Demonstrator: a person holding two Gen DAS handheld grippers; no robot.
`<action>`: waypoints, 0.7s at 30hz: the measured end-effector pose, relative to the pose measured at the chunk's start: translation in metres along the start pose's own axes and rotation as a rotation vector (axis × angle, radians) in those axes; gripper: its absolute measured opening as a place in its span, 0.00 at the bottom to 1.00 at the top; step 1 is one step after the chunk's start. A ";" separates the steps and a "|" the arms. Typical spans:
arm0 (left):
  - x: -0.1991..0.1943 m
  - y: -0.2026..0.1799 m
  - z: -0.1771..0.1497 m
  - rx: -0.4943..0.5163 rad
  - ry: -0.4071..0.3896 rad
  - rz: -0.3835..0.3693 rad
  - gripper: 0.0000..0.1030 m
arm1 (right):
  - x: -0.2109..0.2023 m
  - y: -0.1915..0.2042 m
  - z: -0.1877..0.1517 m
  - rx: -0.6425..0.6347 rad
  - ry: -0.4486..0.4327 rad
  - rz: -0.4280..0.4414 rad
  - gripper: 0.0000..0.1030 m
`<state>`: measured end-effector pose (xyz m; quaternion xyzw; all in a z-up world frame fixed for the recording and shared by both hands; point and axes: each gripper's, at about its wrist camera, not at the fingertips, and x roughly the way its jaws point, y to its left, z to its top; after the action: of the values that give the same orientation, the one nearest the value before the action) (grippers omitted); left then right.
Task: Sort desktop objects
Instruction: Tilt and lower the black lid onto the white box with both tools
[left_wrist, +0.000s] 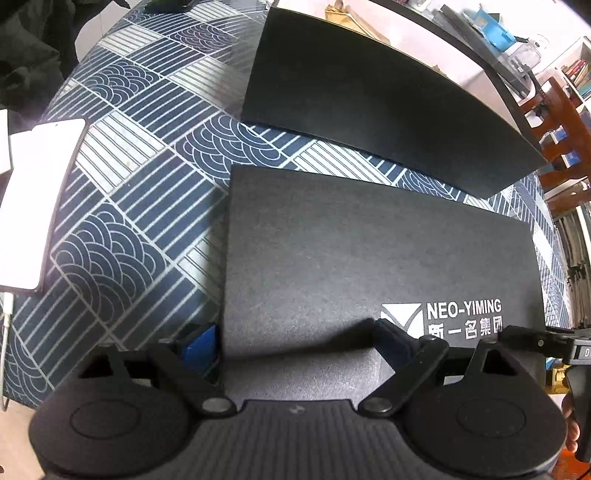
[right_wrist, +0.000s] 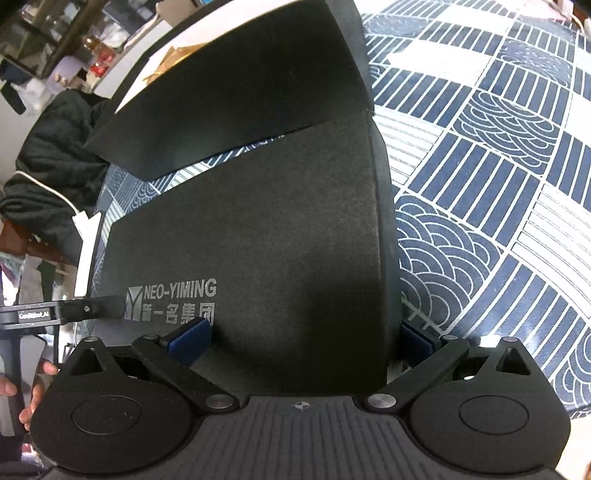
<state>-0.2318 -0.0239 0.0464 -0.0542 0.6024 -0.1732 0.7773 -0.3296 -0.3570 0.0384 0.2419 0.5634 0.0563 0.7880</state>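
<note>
A black box with "NEO-YIMING" printed on its lid (left_wrist: 369, 258) (right_wrist: 266, 229) sits on the patterned tablecloth. My left gripper (left_wrist: 295, 343) straddles one end of the box: one blue pad (left_wrist: 199, 347) is beside its side, the other (left_wrist: 395, 343) rests on the lid. My right gripper (right_wrist: 306, 339) straddles the other end, one pad (right_wrist: 188, 339) on the lid, the other (right_wrist: 417, 339) beside the box's wall. Both look closed on the box. The left gripper's finger (right_wrist: 92, 308) shows in the right wrist view. A second flat black lid or board (left_wrist: 369, 110) (right_wrist: 251, 81) lies just beyond.
The blue and white patterned tablecloth (left_wrist: 129, 192) (right_wrist: 498, 184) covers the table. A white tablet or phone with a cable (left_wrist: 37, 192) lies at the left edge. A wooden chair (left_wrist: 554, 122) and shelves stand beyond the table. A dark jacket (right_wrist: 55, 147) is nearby.
</note>
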 end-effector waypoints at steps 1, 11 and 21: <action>0.000 0.001 0.000 -0.003 -0.001 -0.003 1.00 | 0.000 0.000 -0.001 0.003 -0.002 0.001 1.00; -0.004 0.022 -0.003 -0.064 -0.001 -0.015 1.00 | -0.012 0.017 -0.005 -0.162 -0.055 -0.159 1.00; -0.002 0.027 -0.011 -0.048 0.001 -0.041 1.00 | -0.010 0.020 -0.005 -0.175 -0.044 -0.171 1.00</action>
<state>-0.2370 0.0034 0.0374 -0.0851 0.6053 -0.1749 0.7718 -0.3345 -0.3412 0.0545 0.1245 0.5575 0.0323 0.8202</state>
